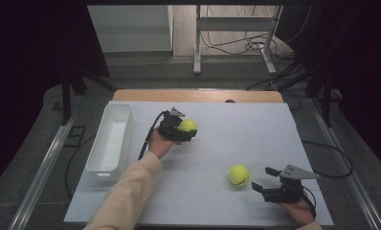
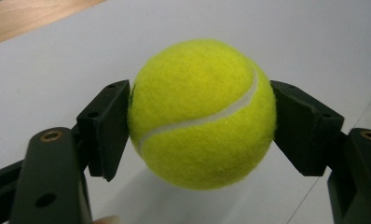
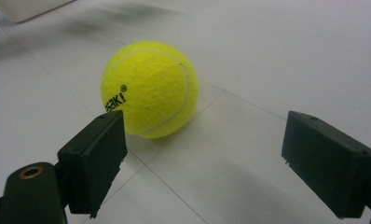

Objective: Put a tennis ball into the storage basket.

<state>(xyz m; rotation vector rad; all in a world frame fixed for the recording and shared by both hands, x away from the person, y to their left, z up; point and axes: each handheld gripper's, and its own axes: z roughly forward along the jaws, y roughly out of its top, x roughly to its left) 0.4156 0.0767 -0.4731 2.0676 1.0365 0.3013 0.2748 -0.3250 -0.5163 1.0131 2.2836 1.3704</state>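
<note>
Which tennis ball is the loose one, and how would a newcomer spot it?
Start at the white bin on the table's left, then cross toward the near right corner. The loose ball lies there just ahead of the open right gripper; the other ball is clamped in the left gripper.

I work in a lab-like recording room: dark curtains [image 1: 30, 57] flank my white-covered surface [image 1: 255, 129], loose cables [image 1: 255, 45] trail over the grey floor [image 1: 145, 72], and a metal-legged bench [image 1: 236, 24] stands behind.
</note>
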